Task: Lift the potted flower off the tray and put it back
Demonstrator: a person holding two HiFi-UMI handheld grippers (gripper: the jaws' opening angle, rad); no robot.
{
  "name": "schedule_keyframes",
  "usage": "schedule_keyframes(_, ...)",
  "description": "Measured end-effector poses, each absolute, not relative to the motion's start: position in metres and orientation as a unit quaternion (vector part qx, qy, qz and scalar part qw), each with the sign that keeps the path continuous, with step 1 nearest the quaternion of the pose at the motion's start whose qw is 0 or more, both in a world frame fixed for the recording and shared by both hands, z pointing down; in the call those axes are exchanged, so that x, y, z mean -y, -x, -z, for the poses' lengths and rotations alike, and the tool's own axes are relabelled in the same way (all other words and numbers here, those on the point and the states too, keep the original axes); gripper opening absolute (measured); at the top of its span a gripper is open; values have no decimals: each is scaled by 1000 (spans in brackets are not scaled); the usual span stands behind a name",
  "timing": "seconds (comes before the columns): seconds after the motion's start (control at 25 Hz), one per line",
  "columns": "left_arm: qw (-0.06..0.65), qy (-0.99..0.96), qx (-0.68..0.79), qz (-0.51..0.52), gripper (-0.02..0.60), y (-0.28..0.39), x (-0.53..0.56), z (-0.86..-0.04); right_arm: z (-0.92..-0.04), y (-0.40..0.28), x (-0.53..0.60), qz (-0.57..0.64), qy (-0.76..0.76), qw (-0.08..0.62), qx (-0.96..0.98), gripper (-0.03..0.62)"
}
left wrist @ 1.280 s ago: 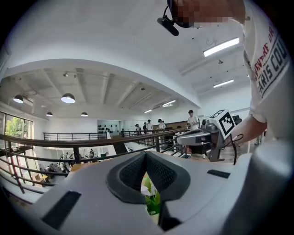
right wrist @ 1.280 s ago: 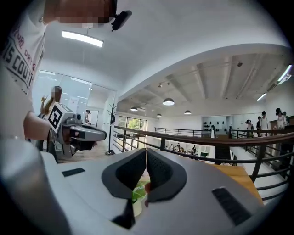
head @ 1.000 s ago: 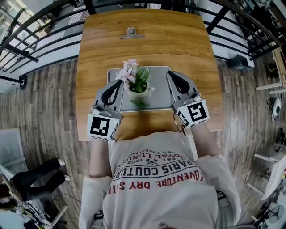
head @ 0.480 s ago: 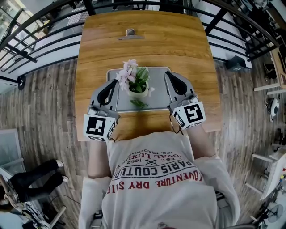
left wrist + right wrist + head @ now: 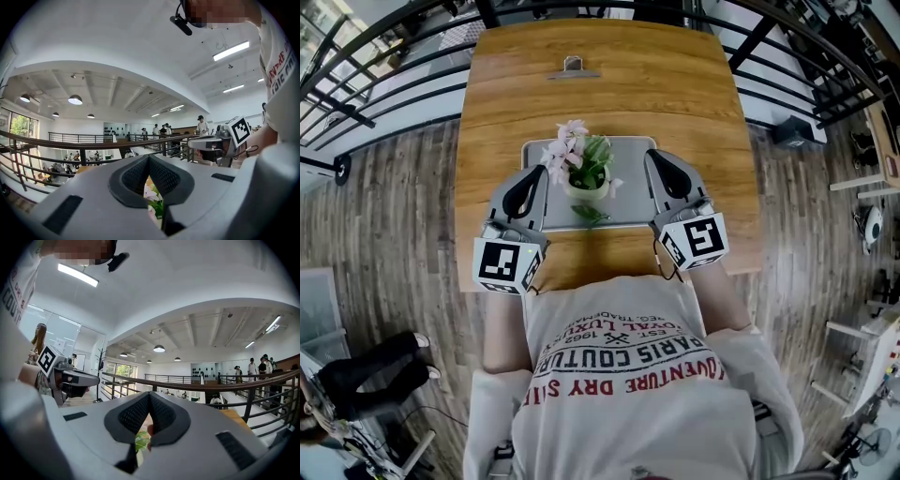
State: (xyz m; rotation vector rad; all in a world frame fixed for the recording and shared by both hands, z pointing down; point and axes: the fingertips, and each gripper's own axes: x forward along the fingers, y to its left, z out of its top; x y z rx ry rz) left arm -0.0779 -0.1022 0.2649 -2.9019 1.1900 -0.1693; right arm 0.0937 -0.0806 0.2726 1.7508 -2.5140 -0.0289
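The potted flower (image 5: 581,161), pink blooms and green leaves in a pale pot, stands upright on the grey tray (image 5: 628,159) in the middle of the wooden table. My left gripper (image 5: 536,176) lies over the tray's left edge and my right gripper (image 5: 659,161) over its right edge, one on each side of the pot and neither touching it. In the left gripper view the dark pads (image 5: 161,176) meet at the tips of the gripper (image 5: 149,157), with the flower (image 5: 152,194) showing through the gap below. The right gripper (image 5: 149,394) is shut the same way, a leaf (image 5: 140,440) behind it.
A metal clip (image 5: 573,66) lies at the far side of the wooden table (image 5: 694,103). Black railings run around the table's far and side edges. The person's torso is close against the near edge.
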Motion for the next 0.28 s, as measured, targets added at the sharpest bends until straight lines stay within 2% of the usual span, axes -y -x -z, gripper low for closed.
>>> schedule_keyframes(0.28,-3,922,-383,57,12,81,102,-268,-279,-88,79,3,-569,47,821,26)
